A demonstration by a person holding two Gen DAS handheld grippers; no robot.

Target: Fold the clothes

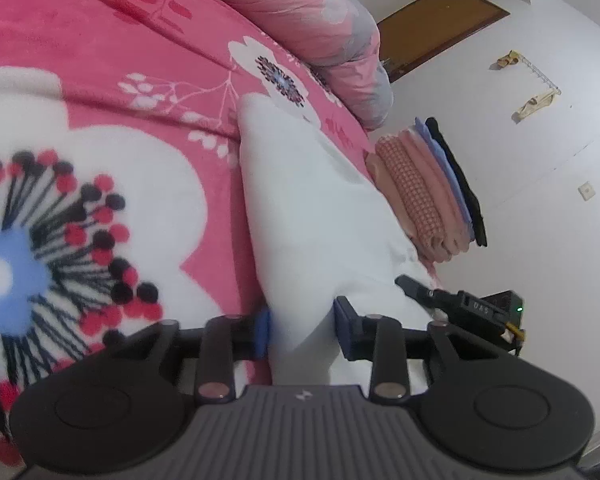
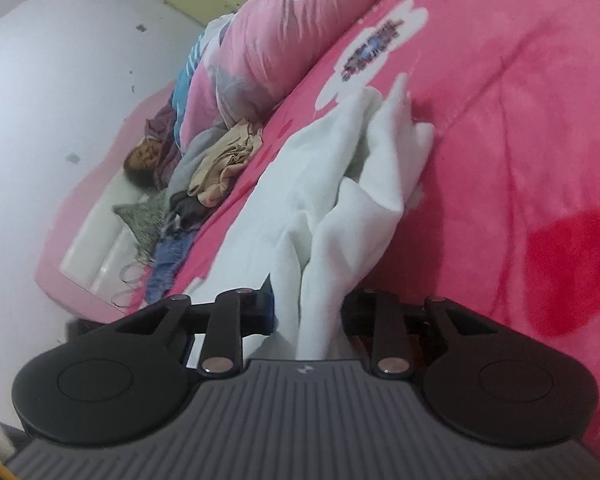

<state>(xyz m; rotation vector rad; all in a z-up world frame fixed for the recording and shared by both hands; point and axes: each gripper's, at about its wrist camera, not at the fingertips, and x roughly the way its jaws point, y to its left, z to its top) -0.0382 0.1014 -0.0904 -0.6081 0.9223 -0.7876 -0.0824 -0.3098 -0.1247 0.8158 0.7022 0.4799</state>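
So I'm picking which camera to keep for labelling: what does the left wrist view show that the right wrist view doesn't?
Only the left wrist view shows the stack of folded clothes at the bed's edge, the brown door, and the right gripper reaching in. Only the right wrist view shows the unfolded pile of clothes by the headboard and a person lying there. Both show the white garment on the pink floral blanket, pinched in that view's own jaws, and the rolled pink quilt.
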